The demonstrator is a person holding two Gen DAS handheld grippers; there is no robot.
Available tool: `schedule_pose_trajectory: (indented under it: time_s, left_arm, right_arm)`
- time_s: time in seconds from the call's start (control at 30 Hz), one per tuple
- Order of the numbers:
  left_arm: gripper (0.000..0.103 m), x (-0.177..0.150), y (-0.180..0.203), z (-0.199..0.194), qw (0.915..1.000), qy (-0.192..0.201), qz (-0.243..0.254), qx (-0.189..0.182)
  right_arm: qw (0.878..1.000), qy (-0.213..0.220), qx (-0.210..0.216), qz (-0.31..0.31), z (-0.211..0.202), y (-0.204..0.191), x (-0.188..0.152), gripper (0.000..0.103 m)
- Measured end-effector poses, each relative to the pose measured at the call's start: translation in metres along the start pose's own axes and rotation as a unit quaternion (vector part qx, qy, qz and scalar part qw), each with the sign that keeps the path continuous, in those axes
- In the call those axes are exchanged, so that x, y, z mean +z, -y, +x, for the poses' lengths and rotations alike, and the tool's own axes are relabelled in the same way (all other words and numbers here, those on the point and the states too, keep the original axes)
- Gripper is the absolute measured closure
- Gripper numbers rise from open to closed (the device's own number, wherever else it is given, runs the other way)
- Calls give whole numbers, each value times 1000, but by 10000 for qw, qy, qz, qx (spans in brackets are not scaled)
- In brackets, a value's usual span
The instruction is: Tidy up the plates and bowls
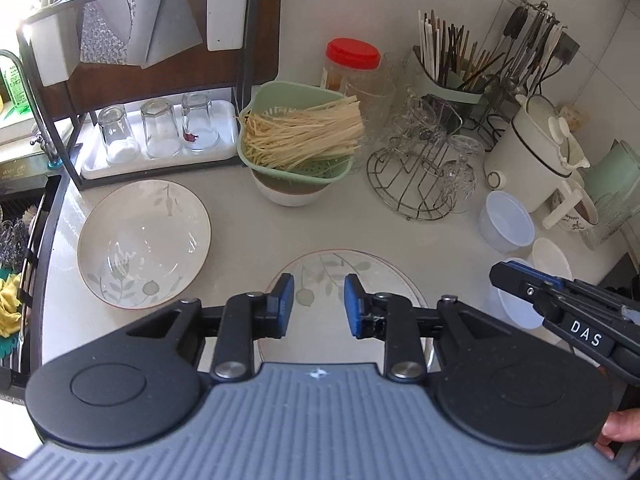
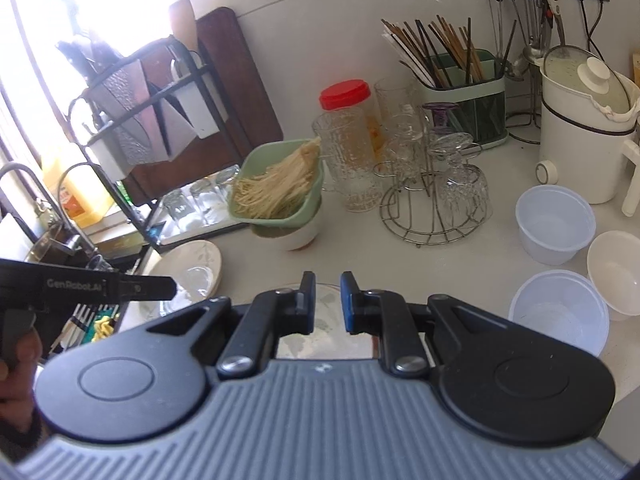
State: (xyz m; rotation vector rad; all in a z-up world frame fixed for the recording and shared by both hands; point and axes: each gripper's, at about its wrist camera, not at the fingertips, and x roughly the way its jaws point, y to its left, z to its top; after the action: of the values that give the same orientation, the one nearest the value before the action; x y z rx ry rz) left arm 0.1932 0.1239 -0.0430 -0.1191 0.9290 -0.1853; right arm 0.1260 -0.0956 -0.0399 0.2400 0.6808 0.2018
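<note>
Both claws are held apart and empty: the left gripper [image 1: 319,304] and right gripper [image 2: 327,303] over the near plate [image 1: 362,268]. Its rim should be pinched squarely before it is stacked on the plate [image 1: 144,244] at ten o'clock.

Daylight from the window [image 2: 60,20] on my left blows out that side of both views; the white counter [image 1: 248,248] stays evenly bright with soft shadows, and fisheye curvature bends the edges
</note>
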Motion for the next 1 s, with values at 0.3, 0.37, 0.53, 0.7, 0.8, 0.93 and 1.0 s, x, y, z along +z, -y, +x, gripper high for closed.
schedule_pose_trajectory:
  time_s: [0.3, 0.37, 0.53, 0.7, 0.8, 0.93, 1.0]
  left_arm:
    - [61, -3, 16, -22, 9999, 108, -18, -12]
    - [60, -4, 22, -26, 9999, 161, -14, -20]
    - [58, -7, 32, -32, 9997, 230, -46, 49]
    - [55, -11, 38, -36, 9996, 259, -102, 84]
    - [54, -15, 40, -38, 9995, 257, -129, 94]
    - [53, -19, 42, -40, 9995, 254, -136, 122]
    - [53, -21, 41, -41, 9994, 251, -172, 152]
  right_arm:
    - [9995, 201, 172, -153, -20, -8, 8, 86]
    - [9996, 211, 174, -123, -23, -7, 8, 86]
    - [9994, 252, 183, -152, -31, -3, 7, 86]
    - [9992, 253, 214, -219, -38, 1, 4, 86]
    - [9992, 228, 247, -234, -42, 4, 2, 86]
    - [9989, 213, 290, -310, -46, 4, 0, 86]
    - [9987, 201, 319, -331, -48, 4, -1, 86]
